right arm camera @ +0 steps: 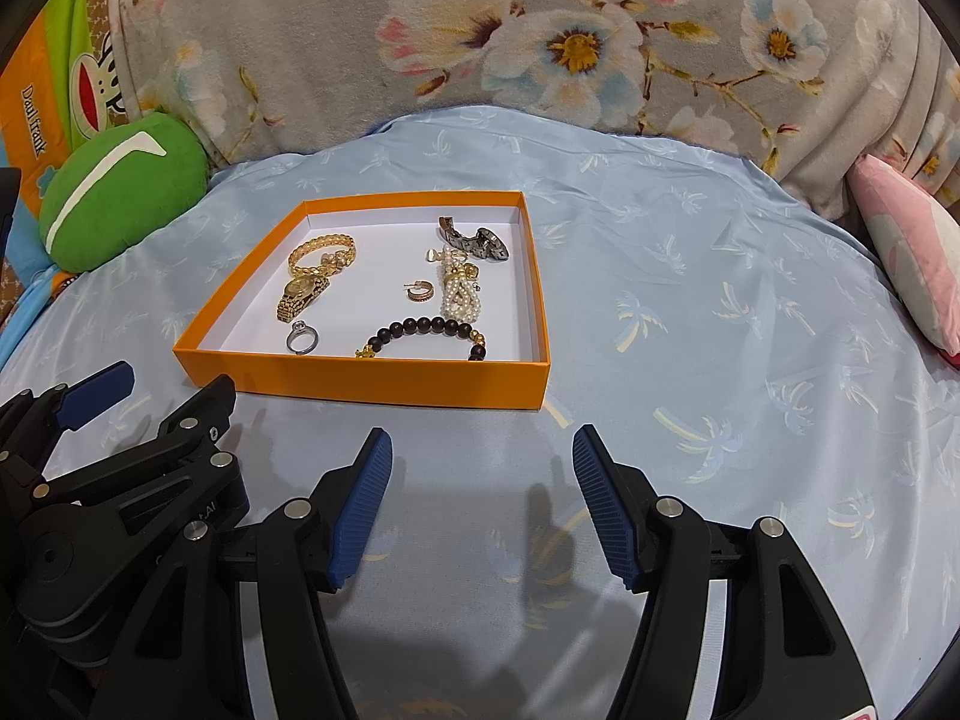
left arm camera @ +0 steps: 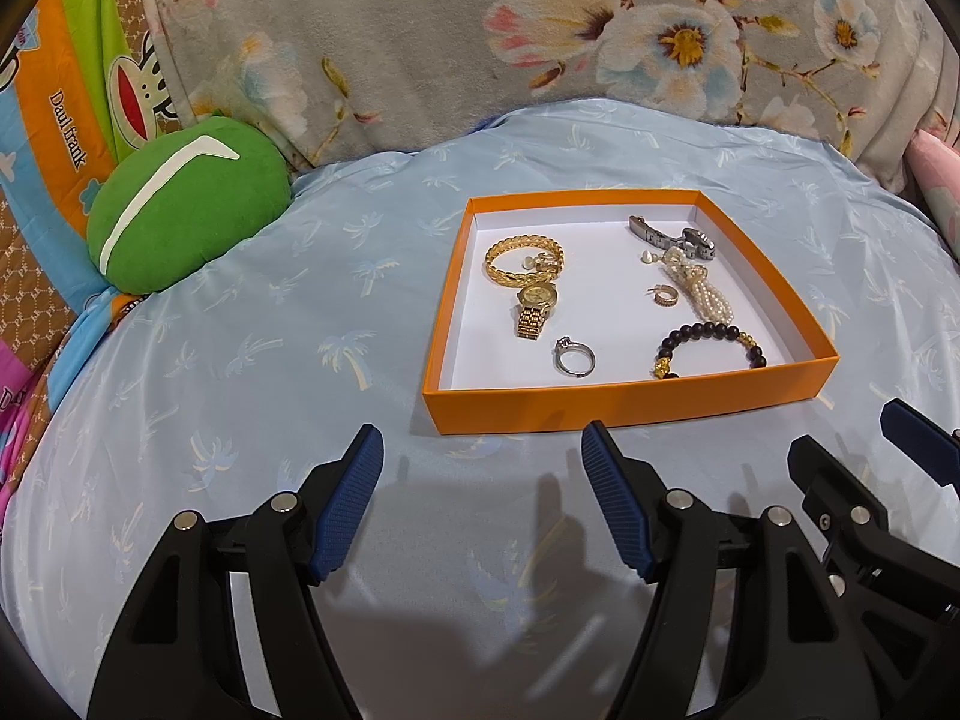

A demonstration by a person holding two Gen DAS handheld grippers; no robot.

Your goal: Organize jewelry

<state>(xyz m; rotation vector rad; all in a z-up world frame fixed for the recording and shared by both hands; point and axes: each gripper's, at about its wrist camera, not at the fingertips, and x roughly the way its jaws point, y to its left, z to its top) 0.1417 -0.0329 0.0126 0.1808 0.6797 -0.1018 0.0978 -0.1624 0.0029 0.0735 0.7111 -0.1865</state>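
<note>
Tray of jewelry on the bed, ahead of both grippers.

The tray [left arm camera: 624,405] lies on the bed sheet [left arm camera: 240,360], a blanket [left arm camera: 420,48] behind it and a plush cushion [left arm camera: 186,210] far left. Inside: bangle [left arm camera: 525,261] and watch [left arm camera: 536,307] left, ring [left arm camera: 575,355] front, bead bracelet [left arm camera: 711,351] front right, pearl strand [left arm camera: 705,294] and metal band [left arm camera: 672,235] behind it, a hoop earring [left arm camera: 663,295] mid-tray.

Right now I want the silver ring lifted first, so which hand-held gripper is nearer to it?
Left, narrowly. The silver ring lies almost straight ahead of the left hand-held gripper, just past the orange box wall. The right hand-held gripper sits further right, ring ahead-left.
</note>
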